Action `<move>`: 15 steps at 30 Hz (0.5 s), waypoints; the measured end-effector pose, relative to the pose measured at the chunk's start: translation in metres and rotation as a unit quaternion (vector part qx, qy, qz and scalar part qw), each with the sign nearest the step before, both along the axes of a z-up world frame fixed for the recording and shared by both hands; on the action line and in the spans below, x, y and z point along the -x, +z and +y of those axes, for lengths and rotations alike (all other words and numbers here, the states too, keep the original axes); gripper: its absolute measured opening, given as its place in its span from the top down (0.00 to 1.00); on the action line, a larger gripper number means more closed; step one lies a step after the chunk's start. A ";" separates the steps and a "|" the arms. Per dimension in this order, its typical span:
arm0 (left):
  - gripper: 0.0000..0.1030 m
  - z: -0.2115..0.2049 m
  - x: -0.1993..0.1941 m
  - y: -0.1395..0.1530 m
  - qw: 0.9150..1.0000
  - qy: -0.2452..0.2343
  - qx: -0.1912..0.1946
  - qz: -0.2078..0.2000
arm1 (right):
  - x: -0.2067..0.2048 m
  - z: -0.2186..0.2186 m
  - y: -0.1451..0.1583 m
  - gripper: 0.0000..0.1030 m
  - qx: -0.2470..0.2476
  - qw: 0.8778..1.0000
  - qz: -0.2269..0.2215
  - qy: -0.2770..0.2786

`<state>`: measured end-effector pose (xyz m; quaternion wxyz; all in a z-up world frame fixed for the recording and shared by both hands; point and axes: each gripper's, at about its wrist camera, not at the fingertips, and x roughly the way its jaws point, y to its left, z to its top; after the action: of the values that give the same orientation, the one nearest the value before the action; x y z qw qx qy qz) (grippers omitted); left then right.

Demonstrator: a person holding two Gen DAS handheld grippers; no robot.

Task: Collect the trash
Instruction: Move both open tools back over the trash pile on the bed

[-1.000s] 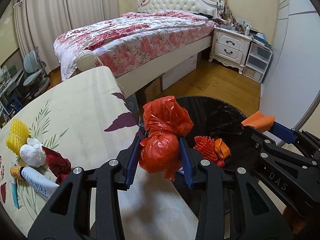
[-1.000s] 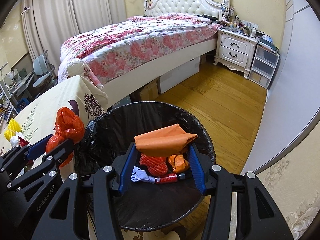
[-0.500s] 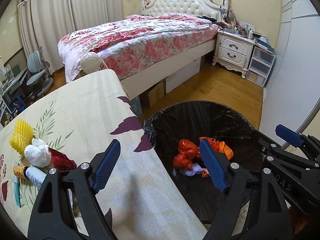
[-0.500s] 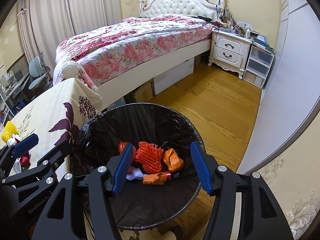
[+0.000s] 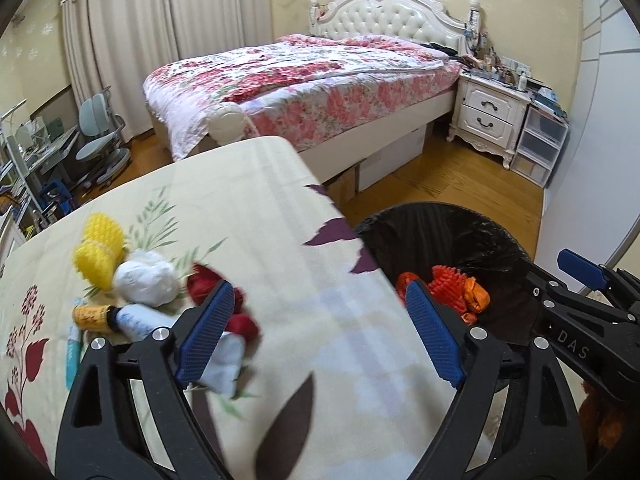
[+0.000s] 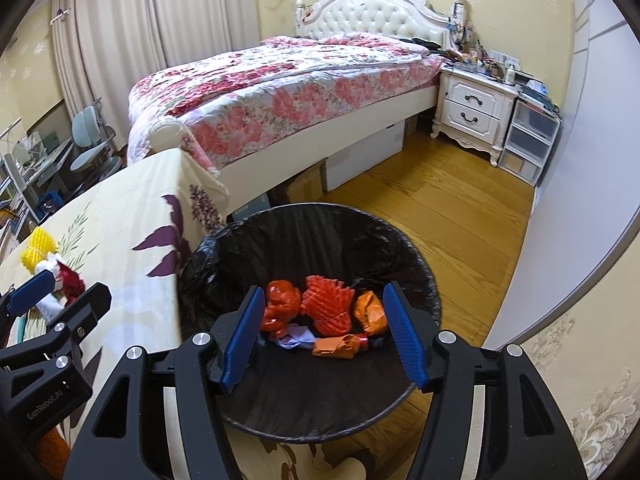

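- Left gripper [image 5: 320,328] hangs above the table [image 5: 248,184], jaws spreading wider right now, nothing between the ribbed blue pads.
- Under its left finger sits the leftover trash: a crumpled dark red wad [image 5: 216,292], a white scrunched ball [image 5: 146,282] and a yellow foam net sleeve [image 5: 98,254], all bunched together.
- Just beside them lies a pale tube with an orange cap [image 5: 120,318]; that patch is blurred, so the label can't be read.
- The tablecloth is cream fabric printed with purple leaves and green sprigs, draped over the table edge right against the bin.
- Right gripper [image 6: 322,336] hovers over the bin [image 6: 420,276], jaws parted and empty, a fair gap between the pads.
- The bin is round, lined with a wrinkled glossy black bag, standing on the wooden floor [image 6: 460,200].
- Down in it: a shiny red plastic bag [image 6: 280,308], a red foam net [image 6: 326,300] with a waffle texture, an orange wrapper [image 6: 370,312] and a flattened orange piece [image 6: 340,346] in front.
- Around the bin: a bed [image 6: 280,80] with a floral quilt and tufted white headboard, a white nightstand [image 6: 472,108], clear plastic drawers [image 6: 528,140] beside it.
- Nothing blocks the drop into the bin; the table edge touches its liner on the left.
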<state>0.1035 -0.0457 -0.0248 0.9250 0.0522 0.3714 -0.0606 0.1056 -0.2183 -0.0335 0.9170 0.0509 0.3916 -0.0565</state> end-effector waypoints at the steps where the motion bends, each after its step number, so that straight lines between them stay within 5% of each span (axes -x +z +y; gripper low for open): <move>1: 0.17 0.006 0.002 0.001 1.000 0.005 0.001 -0.001 | 0.000 0.006 0.000 0.41 -0.001 1.000 0.000 0.006; 15: 0.17 0.129 0.043 -0.007 0.994 0.112 -0.017 0.008 | -0.011 0.105 0.001 0.41 0.000 0.993 0.006 0.115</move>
<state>0.0606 0.0836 -0.0315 0.9219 0.0256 0.3834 0.0492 0.1165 -0.1134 -0.0330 0.9150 0.0049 0.4005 0.0493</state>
